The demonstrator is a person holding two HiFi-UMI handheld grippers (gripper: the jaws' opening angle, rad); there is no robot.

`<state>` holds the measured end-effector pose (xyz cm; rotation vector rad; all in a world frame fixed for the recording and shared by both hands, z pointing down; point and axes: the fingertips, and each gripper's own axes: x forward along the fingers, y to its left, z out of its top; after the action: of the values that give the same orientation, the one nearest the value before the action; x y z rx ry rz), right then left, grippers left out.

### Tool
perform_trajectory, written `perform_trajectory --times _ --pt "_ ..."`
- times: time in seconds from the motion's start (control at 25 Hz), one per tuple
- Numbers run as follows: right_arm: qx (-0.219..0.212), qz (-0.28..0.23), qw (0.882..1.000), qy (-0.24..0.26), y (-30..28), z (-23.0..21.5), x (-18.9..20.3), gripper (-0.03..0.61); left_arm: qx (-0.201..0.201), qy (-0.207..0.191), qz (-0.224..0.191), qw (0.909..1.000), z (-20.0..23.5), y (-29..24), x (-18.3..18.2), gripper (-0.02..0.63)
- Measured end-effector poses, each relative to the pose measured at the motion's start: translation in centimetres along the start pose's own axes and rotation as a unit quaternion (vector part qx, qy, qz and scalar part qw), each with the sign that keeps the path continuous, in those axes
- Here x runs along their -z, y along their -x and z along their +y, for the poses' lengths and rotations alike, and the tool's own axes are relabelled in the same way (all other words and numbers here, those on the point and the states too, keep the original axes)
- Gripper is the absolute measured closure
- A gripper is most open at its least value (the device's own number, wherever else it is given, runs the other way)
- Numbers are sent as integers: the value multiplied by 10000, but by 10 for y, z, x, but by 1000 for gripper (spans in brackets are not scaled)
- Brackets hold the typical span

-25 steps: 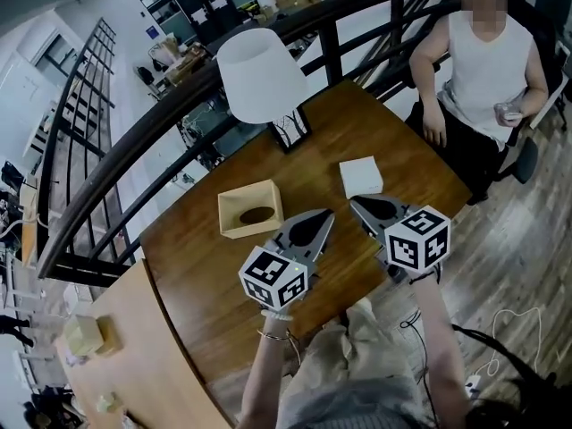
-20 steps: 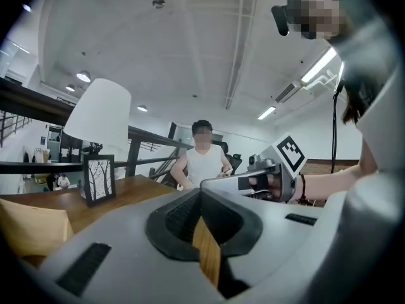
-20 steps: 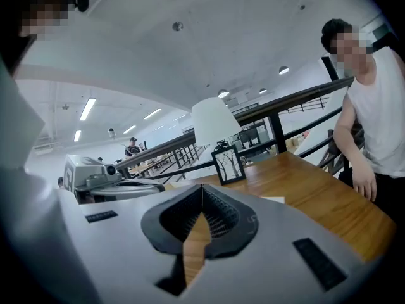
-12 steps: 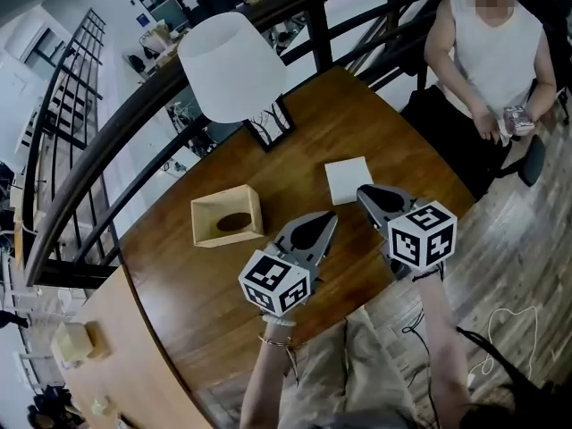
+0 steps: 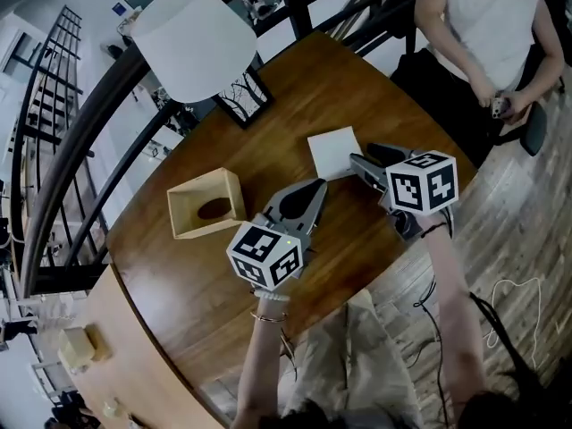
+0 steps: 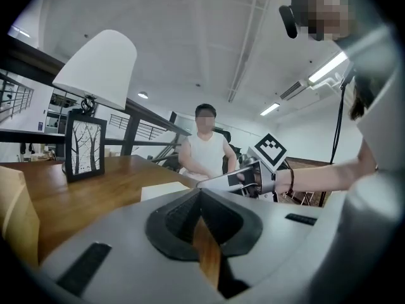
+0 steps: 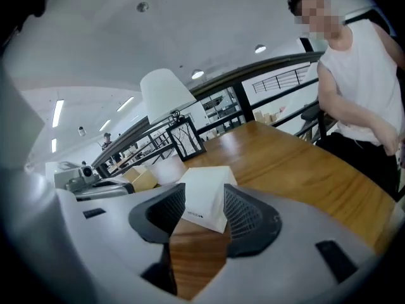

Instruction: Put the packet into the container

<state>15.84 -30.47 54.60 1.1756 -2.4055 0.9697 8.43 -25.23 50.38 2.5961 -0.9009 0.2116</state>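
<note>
The jaws of the right tool have just been opening and stand wide, gripping nothing. The near-square white packet lies flat just ahead of their gap, a corner toward them. The left tool is closed and empty. On the wooden worktop, an open box holds a dark oval thing, and a lamp stands beyond it.

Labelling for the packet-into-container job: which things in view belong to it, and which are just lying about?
Job:
white packet
wooden container
right gripper, jaws just been opening, packet's near corner in the gap, not gripped

Lying about:
lamp
picture frame
dark oval thing in the container
seated person
</note>
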Motion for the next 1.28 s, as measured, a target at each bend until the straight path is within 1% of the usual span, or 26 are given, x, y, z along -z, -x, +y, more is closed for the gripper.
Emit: perform_trajectory --times 0.2,0.32,0.4,0.44,0.52,0.6,0.84,0.92,1.0,1.16,1.28 --pt "-89 638 9976 -251 -24 -5 20 405 11 72 74 9999 1 -5 6 609" --pt "-344 789 9943 -622 -28 -3 23 407 18 96 75 9999 0 -5 8 609" --pt "-379 882 9933 -647 -27 -3 21 417 13 113 66 9999 0 -5 9 609" --pt "-369 907 9933 -622 -27 -2 21 438 3 124 64 9999 0 -5 9 609" --pt "-395 871 9938 -573 -27 1 21 459 -15 150 65 9999 0 -4 11 609" --pt "-494 765 9938 -636 -27 5 23 471 -20 161 71 9998 0 -3 13 608" --pt "-608 439 9946 -722 -24 12 24 479 -122 162 -24 9998 5 2 8 609" --pt "-692 284 9935 -862 -18 14 18 479 -174 167 -76 9997 5 3 4 609" --pt "-735 146 9932 -891 -10 17 10 480 -230 158 -124 9995 3 6 -2 609" --pt "-810 1 9936 -792 3 33 -7 479 -383 150 -256 9988 3 22 -17 609" --pt "-901 -73 9935 -690 11 48 -19 479 -471 72 -375 9982 1 33 -33 609"
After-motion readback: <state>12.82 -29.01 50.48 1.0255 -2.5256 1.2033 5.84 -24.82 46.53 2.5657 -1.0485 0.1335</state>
